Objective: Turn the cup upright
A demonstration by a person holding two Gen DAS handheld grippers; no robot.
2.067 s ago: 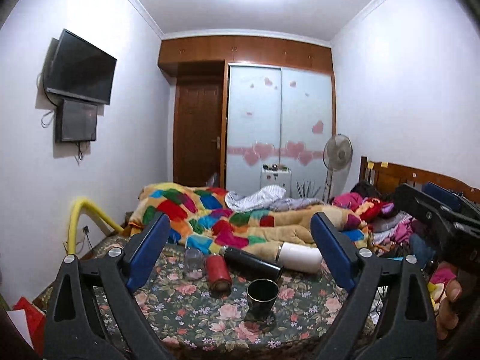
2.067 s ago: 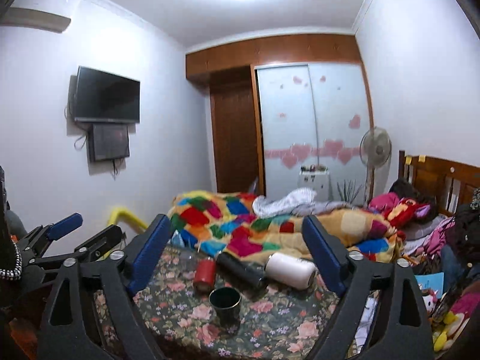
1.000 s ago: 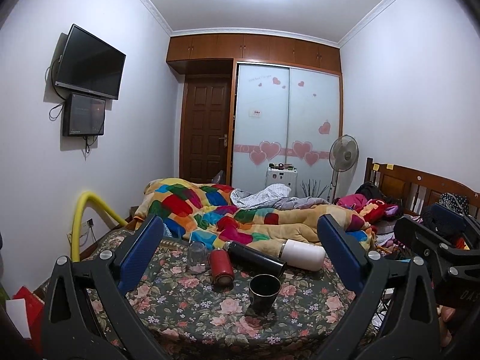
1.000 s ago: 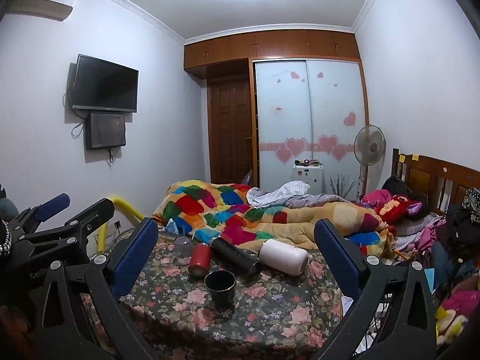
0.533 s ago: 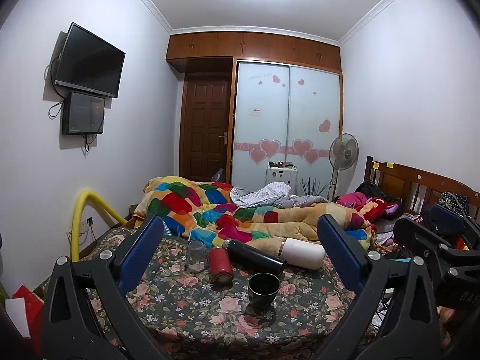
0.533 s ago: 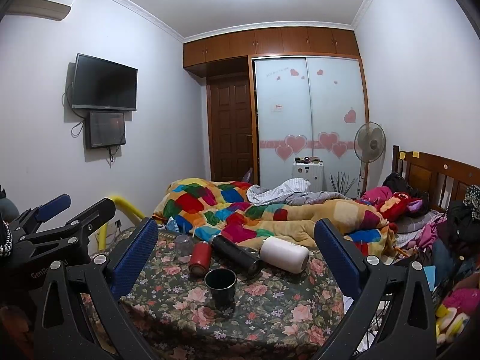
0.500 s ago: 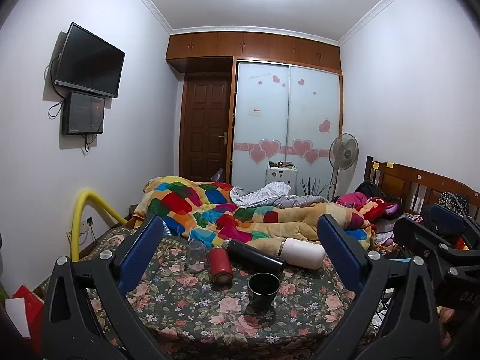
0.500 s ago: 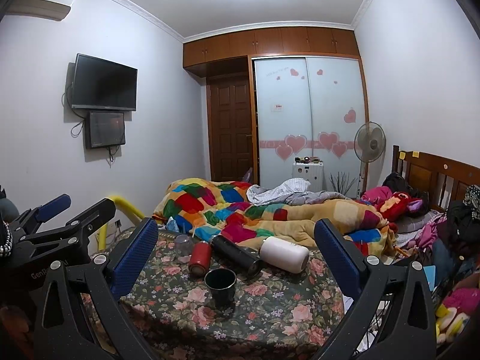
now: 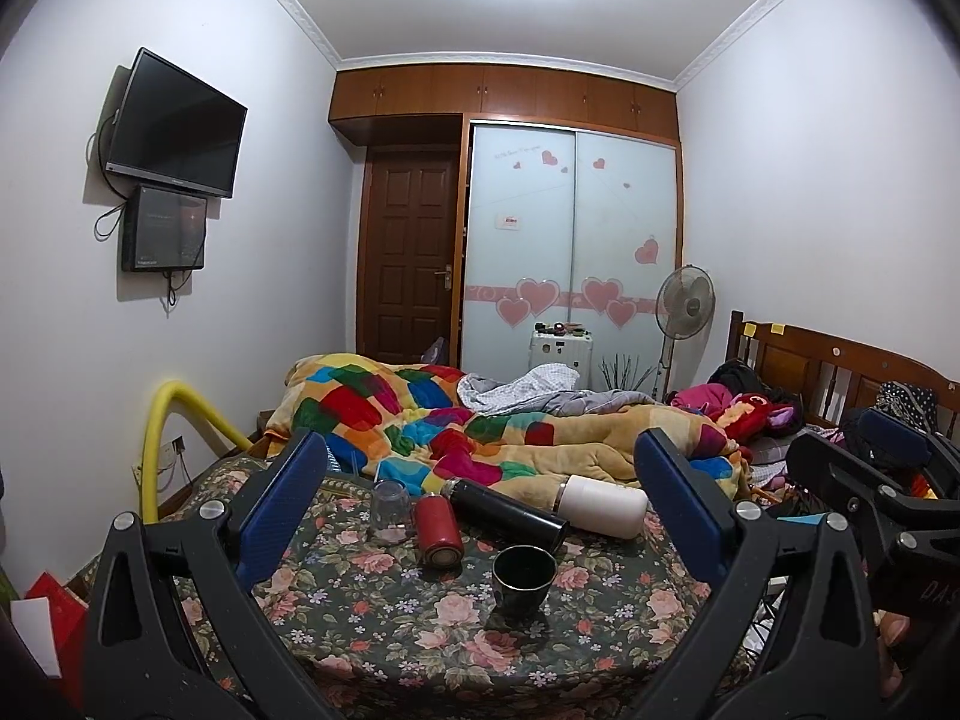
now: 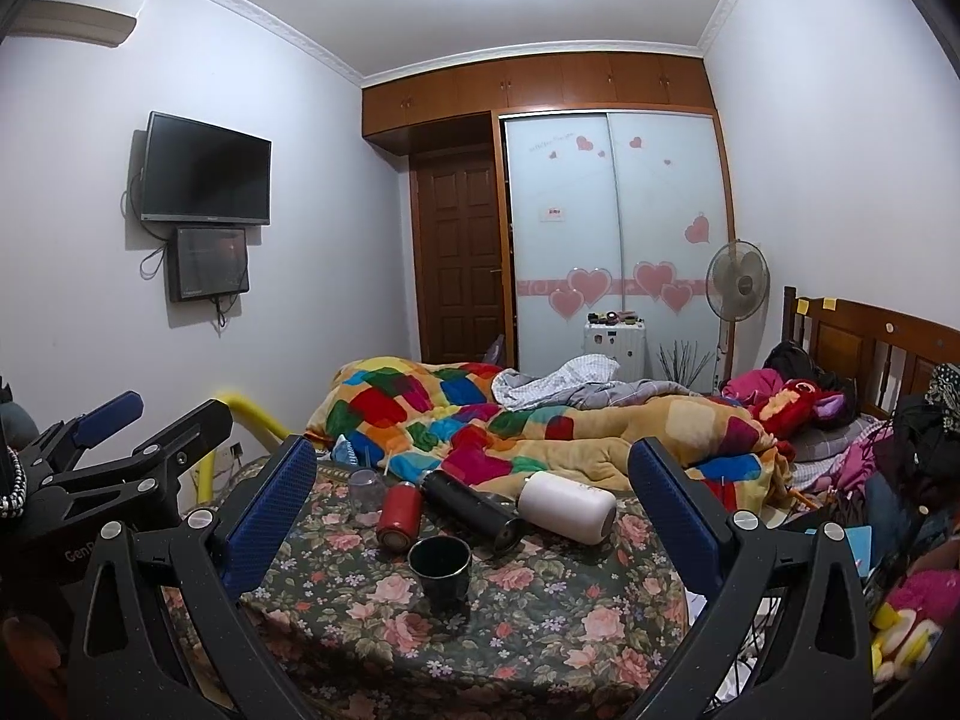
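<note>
A dark cup (image 9: 523, 579) stands upright, mouth up, on the floral tablecloth (image 9: 372, 612); it also shows in the right wrist view (image 10: 440, 566). Behind it lie a red can (image 9: 438, 529), a black flask (image 9: 504, 515) and a white flask (image 9: 603, 505), all on their sides. A clear glass (image 9: 389, 503) stands mouth down at the left. My left gripper (image 9: 480, 510) is open and empty, held back from the table. My right gripper (image 10: 474, 504) is open and empty too, also back from the table.
A bed with a patchwork quilt (image 9: 432, 420) lies right behind the table. A yellow tube (image 9: 162, 426) curves up at the left wall. Clothes and toys (image 10: 900, 480) pile up at the right, by the wooden headboard (image 10: 870, 336).
Both grippers have drawn back and up from the table over the two seconds, then held still. The cup and the other things have not moved.
</note>
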